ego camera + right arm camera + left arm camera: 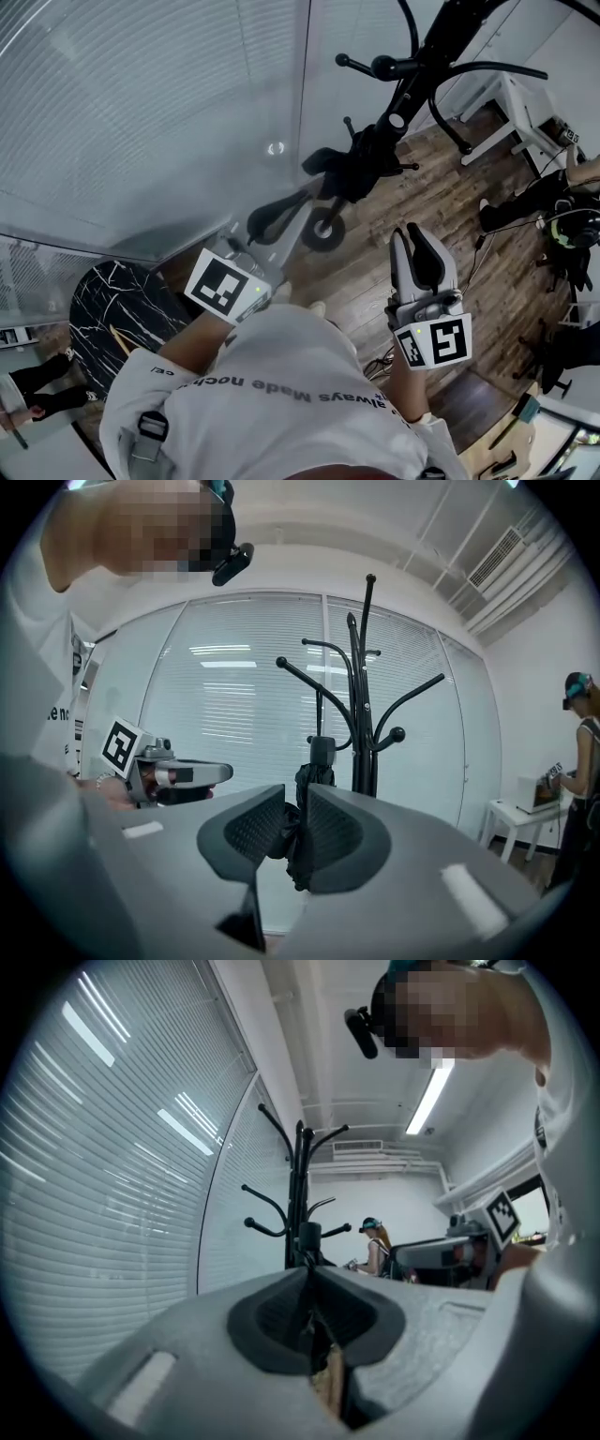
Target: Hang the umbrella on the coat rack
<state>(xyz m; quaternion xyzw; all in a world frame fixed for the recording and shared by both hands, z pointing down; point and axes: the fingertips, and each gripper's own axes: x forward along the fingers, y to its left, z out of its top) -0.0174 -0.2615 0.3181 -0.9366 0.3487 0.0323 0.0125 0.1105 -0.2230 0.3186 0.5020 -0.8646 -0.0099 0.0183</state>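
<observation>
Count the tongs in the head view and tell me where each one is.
2. The left tongs, at lower left, point toward the coat rack; the right tongs are at lower right, above the wooden floor. No others seem hidden.

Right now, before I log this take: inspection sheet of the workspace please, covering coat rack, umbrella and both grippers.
Surface: wood floor.
Job's things: coat rack upright by the blinds; black umbrella folded, hanging on the rack.
Clutter: nothing seen round the rack.
Grippers: left gripper shut, empty. Right gripper has its jaws a narrow gap apart, gripping nothing, short of the umbrella.
Cables: one thin lead on the floor; its ends are unclear.
Surroundings: window blinds; white table; round black table; a person standing at the right.
</observation>
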